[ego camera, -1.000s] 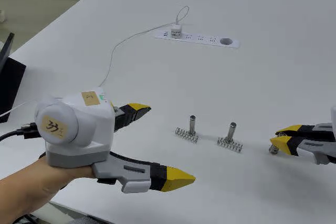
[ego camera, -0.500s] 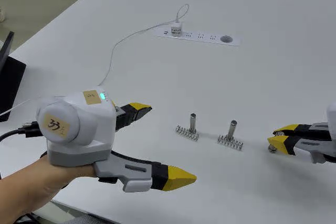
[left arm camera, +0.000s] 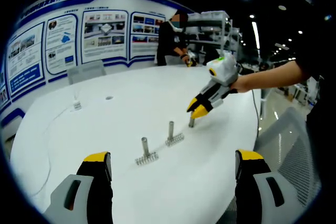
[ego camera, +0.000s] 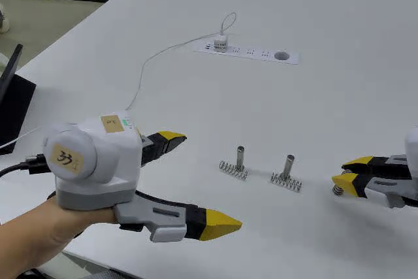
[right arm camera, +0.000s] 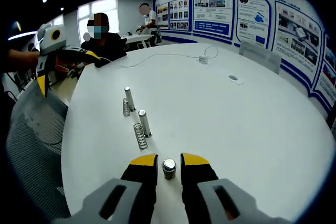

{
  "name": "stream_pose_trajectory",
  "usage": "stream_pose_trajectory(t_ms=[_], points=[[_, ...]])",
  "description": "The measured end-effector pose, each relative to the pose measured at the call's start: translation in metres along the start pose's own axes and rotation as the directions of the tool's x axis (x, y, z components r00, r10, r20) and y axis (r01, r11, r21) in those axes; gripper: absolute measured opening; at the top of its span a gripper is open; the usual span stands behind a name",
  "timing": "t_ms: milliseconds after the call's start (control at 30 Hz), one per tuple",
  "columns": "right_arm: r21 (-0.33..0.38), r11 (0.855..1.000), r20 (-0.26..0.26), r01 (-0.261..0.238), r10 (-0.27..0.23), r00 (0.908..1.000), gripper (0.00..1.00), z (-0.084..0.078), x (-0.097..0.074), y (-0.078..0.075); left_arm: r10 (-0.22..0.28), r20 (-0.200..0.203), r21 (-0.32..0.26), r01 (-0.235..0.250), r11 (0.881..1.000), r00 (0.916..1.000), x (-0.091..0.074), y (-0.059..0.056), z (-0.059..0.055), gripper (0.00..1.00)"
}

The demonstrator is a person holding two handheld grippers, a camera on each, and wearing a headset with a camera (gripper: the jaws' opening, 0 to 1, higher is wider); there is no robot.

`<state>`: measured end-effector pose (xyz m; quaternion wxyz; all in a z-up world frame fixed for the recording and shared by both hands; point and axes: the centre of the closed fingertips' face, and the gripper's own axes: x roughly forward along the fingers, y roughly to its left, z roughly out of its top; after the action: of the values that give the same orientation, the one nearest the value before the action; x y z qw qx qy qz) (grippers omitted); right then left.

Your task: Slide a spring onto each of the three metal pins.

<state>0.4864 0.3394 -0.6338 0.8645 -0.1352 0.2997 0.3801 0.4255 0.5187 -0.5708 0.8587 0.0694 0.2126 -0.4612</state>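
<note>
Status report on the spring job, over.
Left gripper open, clear of work. Right gripper jaws flank end pin, narrow gaps. Left spring lies beside left pin, middle spring beside middle pin, neither threaded. Nothing obstructing.

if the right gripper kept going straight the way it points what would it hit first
The nearest metal pin, standing upright between the tips of the right gripper; whether the jaws touch it is unclear. Beyond it, roughly in line, stands a second pin.
</note>
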Motion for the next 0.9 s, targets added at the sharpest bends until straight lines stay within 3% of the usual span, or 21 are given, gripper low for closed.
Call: stream_pose_trajectory(t_ms=[167,467,767,900], points=[[-0.018,1.0,0.035,-0.012,0.012,0.9993,0.18,0.017,-0.002,0.009,0.006,0.001,-0.006,-0.006,1.0,1.0,-0.003,0.0,-0.002,1.0],[-0.084,0.993,0.018,-0.087,0.089,0.9959,0.19,0.028,0.015,0.037,0.016,0.0,-0.008,-0.016,1.0,0.9999,-0.011,0.006,-0.004,1.0],[-0.109,0.986,-0.032,-0.128,0.125,0.9917,0.19,0.021,0.035,0.046,0.038,0.015,-0.037,-0.038,0.999,0.9991,-0.015,0.015,-0.005,1.0],[-0.115,0.984,-0.053,-0.139,0.133,0.9897,0.19,0.016,0.046,0.051,0.038,-0.004,-0.042,-0.038,0.998,0.9993,-0.013,0.015,-0.013,1.0]])
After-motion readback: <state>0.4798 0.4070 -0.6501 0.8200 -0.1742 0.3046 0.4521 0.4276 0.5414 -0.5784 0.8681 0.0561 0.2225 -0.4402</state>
